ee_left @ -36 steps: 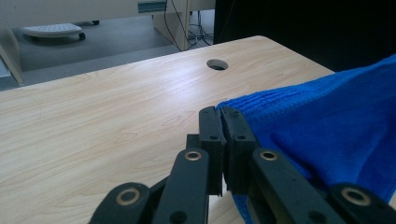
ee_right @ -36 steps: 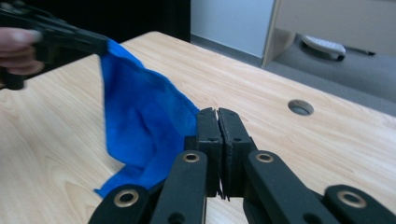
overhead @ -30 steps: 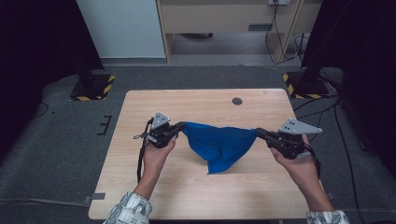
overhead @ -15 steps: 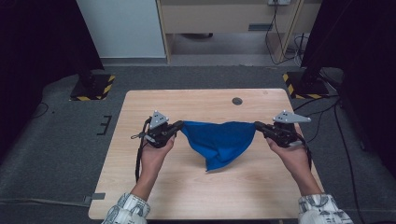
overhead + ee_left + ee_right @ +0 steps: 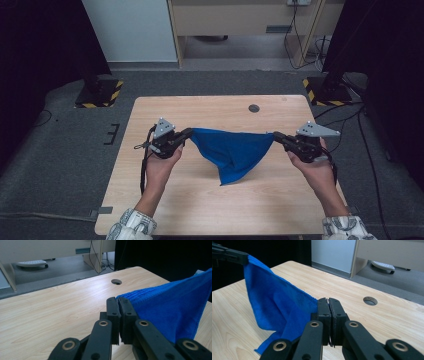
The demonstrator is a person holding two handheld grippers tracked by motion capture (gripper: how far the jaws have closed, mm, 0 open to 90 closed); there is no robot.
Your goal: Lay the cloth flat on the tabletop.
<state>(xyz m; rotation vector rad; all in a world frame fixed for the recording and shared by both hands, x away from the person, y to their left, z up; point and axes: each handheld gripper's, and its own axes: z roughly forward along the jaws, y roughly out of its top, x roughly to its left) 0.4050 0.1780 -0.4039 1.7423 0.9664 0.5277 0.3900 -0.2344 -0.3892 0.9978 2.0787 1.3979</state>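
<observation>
A blue cloth (image 5: 231, 150) hangs stretched between my two grippers above the wooden table (image 5: 200, 107), its lower corner drooping to the tabletop. My left gripper (image 5: 189, 132) is shut on the cloth's left corner; in the left gripper view the cloth (image 5: 170, 302) runs off to the right from the closed gripper (image 5: 118, 300). My right gripper (image 5: 276, 135) is shut on the right corner; in the right gripper view the cloth (image 5: 274, 305) spreads left from the gripper (image 5: 328, 301) toward the far left gripper (image 5: 229, 255).
A round cable hole (image 5: 254, 108) sits in the table near its far edge. Black stands with yellow-striped bases (image 5: 100, 92) flank the table on the grey floor. A pale cabinet (image 5: 235, 20) stands beyond.
My right gripper has moved away from the left one and slightly toward the far edge, pulling the cloth's top edge taut. The left gripper has stayed put.
</observation>
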